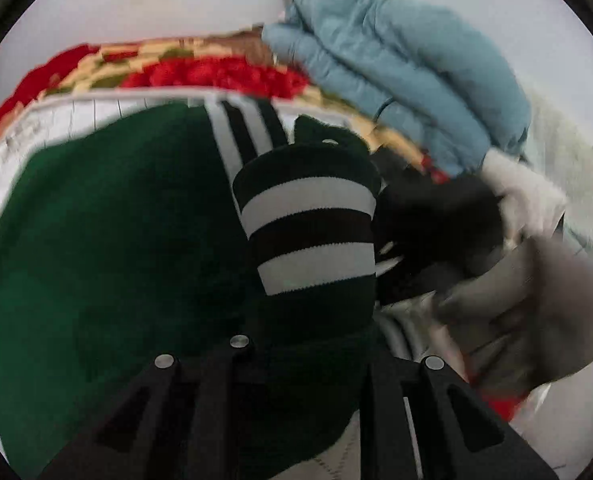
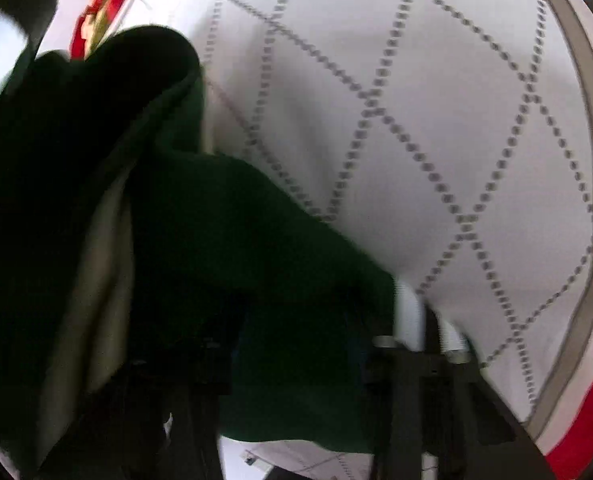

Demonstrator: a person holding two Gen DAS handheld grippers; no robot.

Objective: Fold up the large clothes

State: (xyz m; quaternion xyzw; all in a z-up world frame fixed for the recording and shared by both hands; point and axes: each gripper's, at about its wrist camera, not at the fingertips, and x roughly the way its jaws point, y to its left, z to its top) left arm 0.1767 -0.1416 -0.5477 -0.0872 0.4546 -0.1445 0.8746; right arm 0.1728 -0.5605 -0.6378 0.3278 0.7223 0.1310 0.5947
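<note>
A dark green sweater [image 1: 108, 240] lies on a white quilted mat [image 1: 12, 140]. Its sleeve cuff [image 1: 308, 224], with white and black stripes, stands up right in front of my left gripper [image 1: 302, 364], whose jaws are shut on the green sleeve. In the right wrist view the green sweater [image 2: 232, 248] is bunched and folded over, and my right gripper [image 2: 304, 360] is shut on a fold of it, lifted over the quilted mat [image 2: 436, 120]. The right gripper also shows in the left wrist view [image 1: 436, 224] as a black, blurred shape.
A blue-gloved hand [image 1: 396, 80] holds the right gripper at the upper right. A red, cream and green patterned rug [image 1: 200, 68] lies under the mat, also seen in the right wrist view [image 2: 100, 4]. A pale towel-like cloth [image 1: 568, 168] is at far right.
</note>
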